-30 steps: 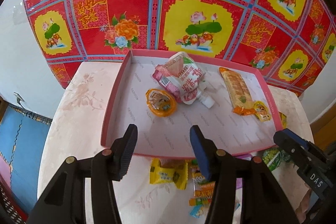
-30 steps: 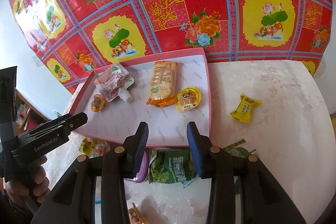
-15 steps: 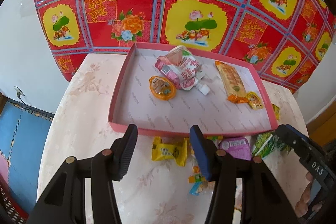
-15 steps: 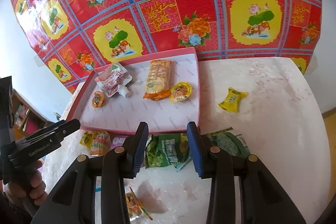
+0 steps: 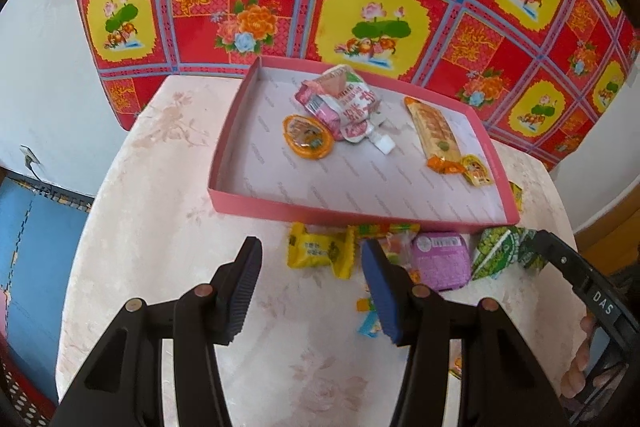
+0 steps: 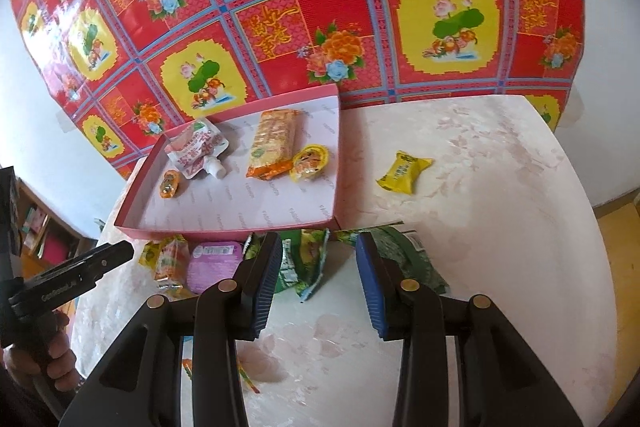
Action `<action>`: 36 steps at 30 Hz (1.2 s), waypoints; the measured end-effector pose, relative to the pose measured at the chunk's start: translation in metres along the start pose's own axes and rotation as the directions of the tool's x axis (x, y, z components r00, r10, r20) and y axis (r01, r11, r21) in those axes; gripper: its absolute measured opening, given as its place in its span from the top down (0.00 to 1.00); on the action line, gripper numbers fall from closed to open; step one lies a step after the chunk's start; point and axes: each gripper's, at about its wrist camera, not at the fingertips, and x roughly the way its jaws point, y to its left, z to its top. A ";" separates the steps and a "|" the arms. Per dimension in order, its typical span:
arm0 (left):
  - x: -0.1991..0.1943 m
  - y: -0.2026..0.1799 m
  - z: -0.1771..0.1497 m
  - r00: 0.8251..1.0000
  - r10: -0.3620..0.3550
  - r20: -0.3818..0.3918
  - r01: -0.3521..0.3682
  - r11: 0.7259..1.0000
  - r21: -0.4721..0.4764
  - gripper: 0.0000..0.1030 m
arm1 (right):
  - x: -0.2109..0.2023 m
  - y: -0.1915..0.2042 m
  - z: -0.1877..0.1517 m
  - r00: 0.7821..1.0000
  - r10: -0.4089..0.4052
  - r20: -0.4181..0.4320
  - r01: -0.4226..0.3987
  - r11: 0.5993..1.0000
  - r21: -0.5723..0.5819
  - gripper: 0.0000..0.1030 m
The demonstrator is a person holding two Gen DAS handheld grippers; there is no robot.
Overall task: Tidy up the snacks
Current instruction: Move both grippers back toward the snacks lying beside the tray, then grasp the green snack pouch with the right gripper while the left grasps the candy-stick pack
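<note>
Pink cardboard tray [image 5: 256,203], crinkly foil snacks, glossy marble table [image 6: 500,227], both ribbed claws [image 5: 312,283] [image 6: 316,279] wide, empty.

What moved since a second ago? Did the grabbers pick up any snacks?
No snack was picked up. Both grippers pulled back from the pink tray, so more of the table shows. The left gripper and right gripper stayed open and empty. The snacks in the tray, like the spout pouch, and the yellow candy on the table stayed put.
</note>
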 end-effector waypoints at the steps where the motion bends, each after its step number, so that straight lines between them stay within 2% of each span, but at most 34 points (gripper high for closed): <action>1: 0.000 -0.002 -0.001 1.000 -0.004 -0.001 0.004 1.000 0.001 0.47 | -0.001 -0.001 0.000 1.000 -0.002 0.000 0.002 1.000 0.002 0.62; 11: 0.006 -0.022 -0.005 0.997 -0.063 -0.033 0.064 0.998 0.013 0.47 | -0.006 -0.012 -0.004 1.000 -0.003 0.003 0.003 1.000 0.013 0.62; 19: 0.019 -0.036 -0.009 0.995 -0.080 -0.063 0.082 0.996 0.020 0.47 | -0.010 -0.019 -0.006 1.000 -0.018 0.012 0.018 1.000 0.010 0.61; 32: 0.028 -0.046 -0.013 0.997 -0.051 -0.055 0.054 0.997 0.051 0.44 | -0.013 -0.019 -0.004 0.997 -0.063 0.043 0.065 0.997 -0.035 0.44; 36: 0.029 -0.048 -0.015 0.995 -0.055 -0.084 0.059 0.997 0.054 0.44 | -0.004 -0.026 -0.005 0.998 -0.063 0.014 0.063 0.998 -0.012 0.44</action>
